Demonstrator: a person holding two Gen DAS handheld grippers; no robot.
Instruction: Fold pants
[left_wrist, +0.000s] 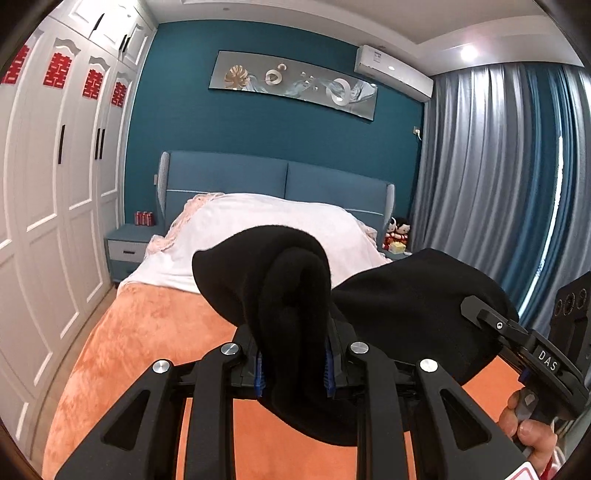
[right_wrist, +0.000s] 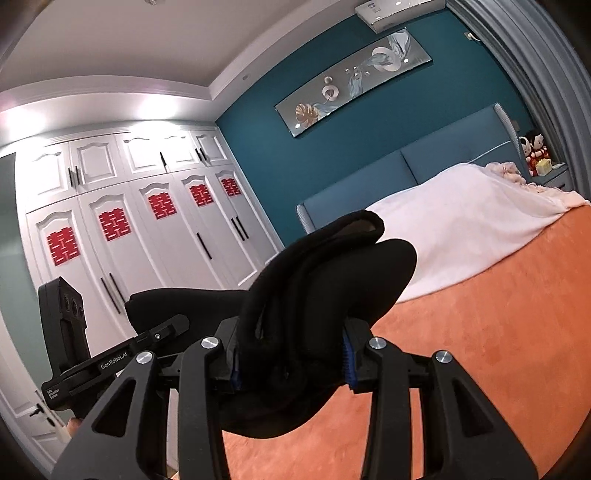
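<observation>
The black pants hang in the air above the orange bed cover, held by both grippers. My left gripper is shut on a bunched edge of the pants, which stands up between its blue pads. My right gripper is shut on another bunched edge of the pants. The right gripper shows at the right of the left wrist view, clamped on the cloth. The left gripper shows at the left of the right wrist view. The cloth stretches between the two.
An orange blanket covers the bed below, with a white sheet toward the blue headboard. White wardrobes line the left side. Grey curtains hang at the right. A nightstand stands by the bed.
</observation>
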